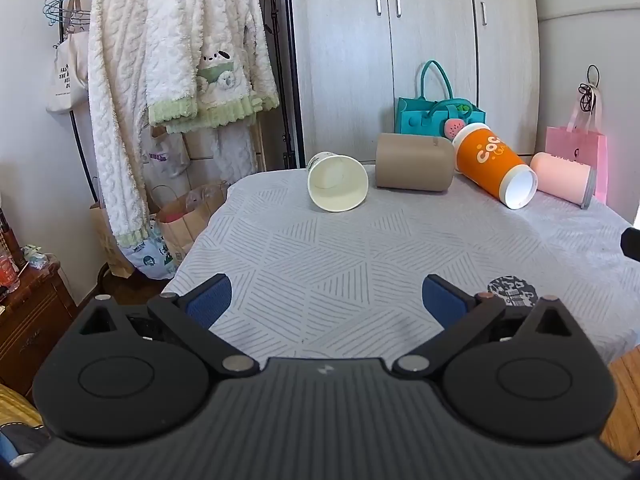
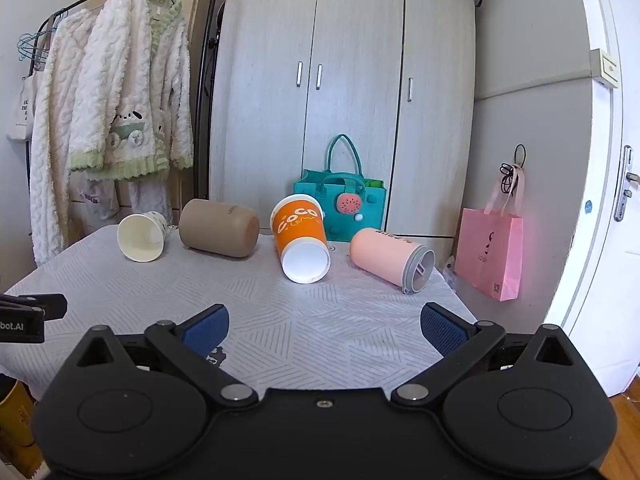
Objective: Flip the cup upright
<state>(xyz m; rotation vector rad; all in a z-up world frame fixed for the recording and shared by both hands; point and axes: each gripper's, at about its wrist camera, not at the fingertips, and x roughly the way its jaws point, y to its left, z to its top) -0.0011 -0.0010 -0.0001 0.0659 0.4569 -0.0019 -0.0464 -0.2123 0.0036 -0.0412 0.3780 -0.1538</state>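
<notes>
The tablecloth (image 1: 360, 264) is pale grey with a pattern of striped triangles. On it lie a cream paper cup (image 1: 338, 187), a plain tan cup (image 1: 414, 162), an orange cup (image 2: 301, 236) with white lettering and a white inside, and a pale pink cup (image 2: 390, 258) with a grey rim. Behind them stands a teal bag (image 2: 340, 204) bearing a pink watermelon charm (image 2: 350, 203). A pink paper bag (image 2: 490, 254) hangs by the light wood-grain wardrobe (image 2: 352, 80). The robes (image 1: 160, 60) on the rack are fluffy white with pale green trim. Both grippers' pads (image 1: 210, 300) are blue on black bodies.
</notes>
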